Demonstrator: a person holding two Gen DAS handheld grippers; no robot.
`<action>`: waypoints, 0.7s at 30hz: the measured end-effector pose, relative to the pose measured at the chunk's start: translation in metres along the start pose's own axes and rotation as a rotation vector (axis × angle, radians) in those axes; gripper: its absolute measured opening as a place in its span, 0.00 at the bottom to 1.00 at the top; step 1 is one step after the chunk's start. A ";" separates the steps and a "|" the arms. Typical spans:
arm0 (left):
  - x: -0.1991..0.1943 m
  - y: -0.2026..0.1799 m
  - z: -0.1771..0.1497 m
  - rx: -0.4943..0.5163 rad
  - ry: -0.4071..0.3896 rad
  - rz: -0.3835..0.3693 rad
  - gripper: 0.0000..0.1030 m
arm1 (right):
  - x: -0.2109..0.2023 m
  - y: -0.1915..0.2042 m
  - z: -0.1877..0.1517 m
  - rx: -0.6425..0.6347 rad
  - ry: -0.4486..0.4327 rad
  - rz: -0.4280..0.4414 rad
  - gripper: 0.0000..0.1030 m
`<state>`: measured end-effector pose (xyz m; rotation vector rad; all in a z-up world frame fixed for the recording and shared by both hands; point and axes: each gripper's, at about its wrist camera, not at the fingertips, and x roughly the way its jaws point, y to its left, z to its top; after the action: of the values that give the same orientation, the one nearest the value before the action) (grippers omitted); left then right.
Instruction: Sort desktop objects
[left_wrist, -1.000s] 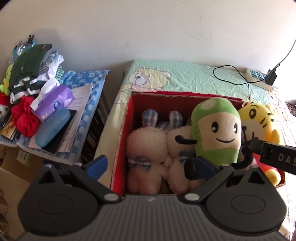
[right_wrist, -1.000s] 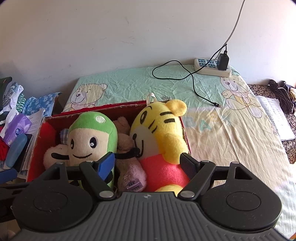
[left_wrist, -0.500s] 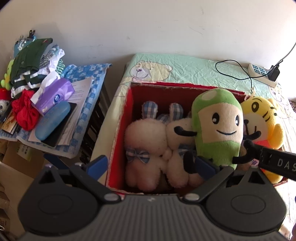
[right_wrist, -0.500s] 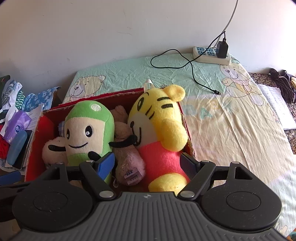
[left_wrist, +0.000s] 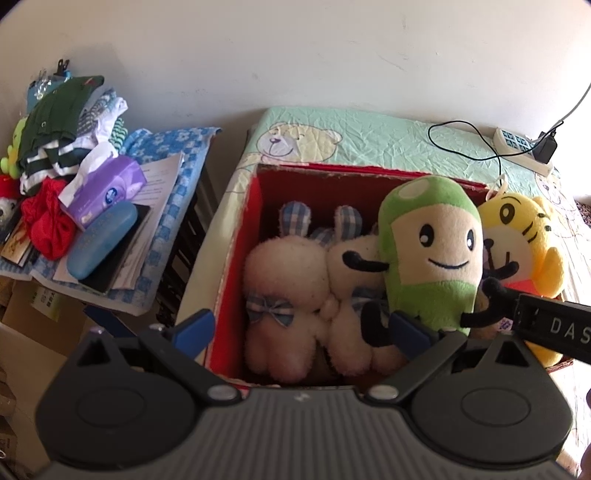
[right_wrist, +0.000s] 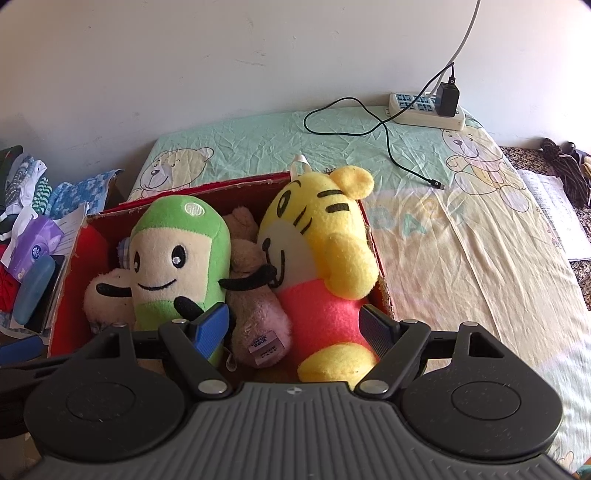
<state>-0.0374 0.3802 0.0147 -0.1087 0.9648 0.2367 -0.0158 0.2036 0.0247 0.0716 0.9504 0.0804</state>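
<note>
While packed w/ plushies, red box sits open.

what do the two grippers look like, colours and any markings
Both are black plastic with a ribbed grey body, two round discs and silver pivot screws. The left gripper has blue finger pads. The right gripper has one blue pad and one black ribbed one. White letters "DAS" show on the right gripper's side in the left wrist view.
</note>
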 end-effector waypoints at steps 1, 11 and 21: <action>-0.001 0.000 0.000 0.002 -0.007 0.000 0.98 | 0.000 0.000 0.000 0.001 -0.001 0.002 0.77; -0.002 -0.001 0.001 0.010 -0.013 0.026 0.98 | -0.002 0.000 0.000 -0.001 -0.014 0.003 0.77; -0.001 0.001 -0.001 0.015 -0.003 0.034 0.98 | -0.003 -0.003 0.000 0.013 -0.022 -0.008 0.77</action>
<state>-0.0386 0.3806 0.0149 -0.0781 0.9662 0.2602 -0.0170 0.2001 0.0270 0.0802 0.9297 0.0665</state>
